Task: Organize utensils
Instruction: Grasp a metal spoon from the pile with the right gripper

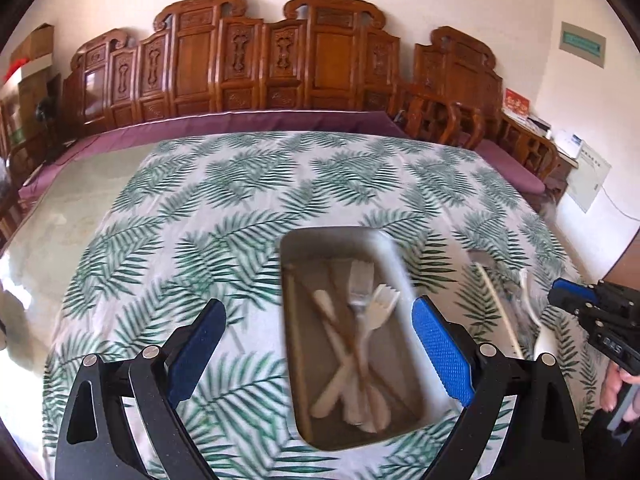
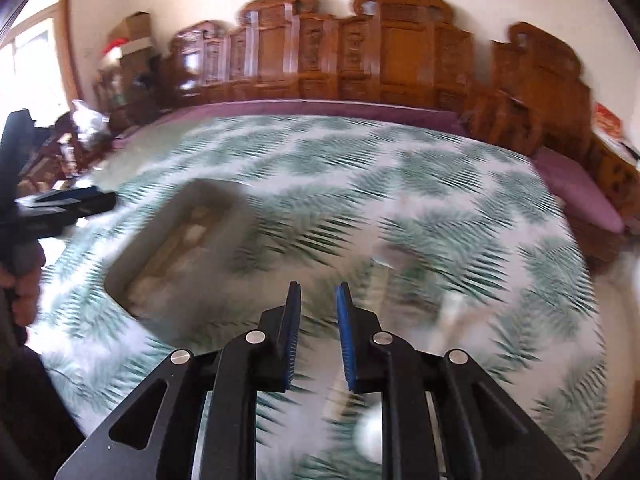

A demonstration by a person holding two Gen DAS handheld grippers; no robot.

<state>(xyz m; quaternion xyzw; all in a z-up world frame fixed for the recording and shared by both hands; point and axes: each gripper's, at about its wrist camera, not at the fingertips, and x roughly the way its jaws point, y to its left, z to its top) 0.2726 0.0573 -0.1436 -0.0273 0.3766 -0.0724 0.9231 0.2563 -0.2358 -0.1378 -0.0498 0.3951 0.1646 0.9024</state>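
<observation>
A white rectangular tray point(image 1: 394, 258) lies on the leaf-print tablecloth point(image 1: 224, 208). In it, crossed over one another, are a metal fork point(image 1: 360, 284), a white plastic fork point(image 1: 382, 304) and several pale wooden utensils point(image 1: 332, 340). My left gripper point(image 1: 320, 344) hovers open and wide above the tray's near half, holding nothing. Right of the tray, a long pale-handled utensil point(image 1: 498, 308) and a white spoon point(image 1: 534, 316) lie loose on the cloth. My right gripper point(image 2: 318, 292) hangs above the cloth with a narrow gap between its blue pads and nothing in it. The tray point(image 2: 132, 256) is blurred to its left.
A carved wooden bench point(image 1: 280, 64) with a purple cushion point(image 1: 248, 124) runs behind the table. Bare table top point(image 1: 80, 208) shows left of the cloth. The right gripper point(image 1: 564, 294) and a hand point(image 1: 616, 388) sit at the right edge; the left gripper point(image 2: 92, 198) at the other view's left.
</observation>
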